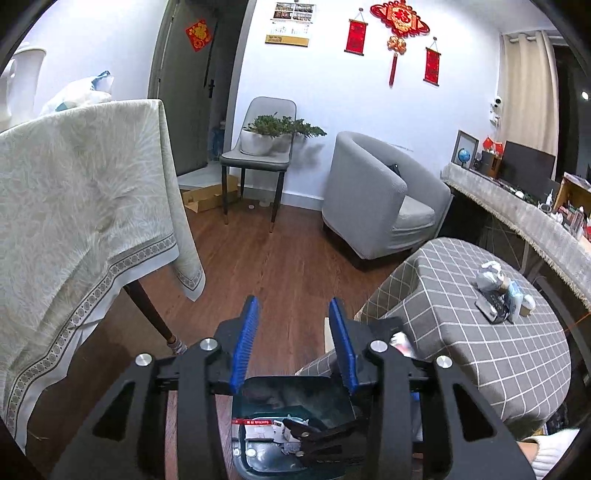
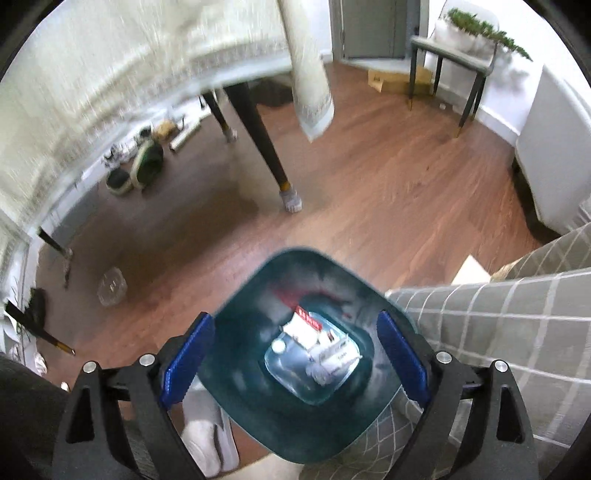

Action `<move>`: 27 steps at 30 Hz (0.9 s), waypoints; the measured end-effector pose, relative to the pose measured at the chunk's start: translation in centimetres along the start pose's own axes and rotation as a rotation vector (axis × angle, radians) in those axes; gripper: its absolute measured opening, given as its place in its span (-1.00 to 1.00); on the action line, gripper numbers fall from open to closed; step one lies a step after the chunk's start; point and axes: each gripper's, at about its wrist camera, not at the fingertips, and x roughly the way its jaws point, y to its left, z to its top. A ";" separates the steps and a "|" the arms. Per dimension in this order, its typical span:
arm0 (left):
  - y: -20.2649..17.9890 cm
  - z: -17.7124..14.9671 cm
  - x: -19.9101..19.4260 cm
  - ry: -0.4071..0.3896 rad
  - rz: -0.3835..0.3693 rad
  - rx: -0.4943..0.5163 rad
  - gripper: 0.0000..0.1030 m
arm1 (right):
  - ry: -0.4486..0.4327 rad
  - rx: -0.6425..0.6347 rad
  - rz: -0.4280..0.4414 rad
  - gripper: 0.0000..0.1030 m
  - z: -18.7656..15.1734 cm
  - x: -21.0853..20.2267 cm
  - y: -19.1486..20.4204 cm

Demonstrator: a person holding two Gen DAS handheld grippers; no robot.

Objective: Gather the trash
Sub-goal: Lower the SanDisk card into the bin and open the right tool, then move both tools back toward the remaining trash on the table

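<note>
Hovering over one bin (image 2: 295,369), two open tools (image 2: 295,354) (image 1: 293,339), several scraps (image 2: 317,343) inside.

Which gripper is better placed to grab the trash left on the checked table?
Left. The left gripper is open and faces the table with its trash. The right gripper, also open, points down into the bin.

Little was legible. The red diamond paper (image 1: 198,35) on the door bore a gold character, too small to read. The red knot ornament (image 1: 400,18) on the wall carried one character, unreadable. The wall calendar (image 1: 290,25) showed rows of tiny numerals, illegible. The white carton (image 2: 308,326) in the bin had a red band of blurred print.
</note>
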 end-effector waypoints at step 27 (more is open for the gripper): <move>-7.1 0.7 2.9 -0.008 -0.067 0.049 0.38 | -0.397 0.077 -0.207 0.87 -2.2 -19.1 -9.9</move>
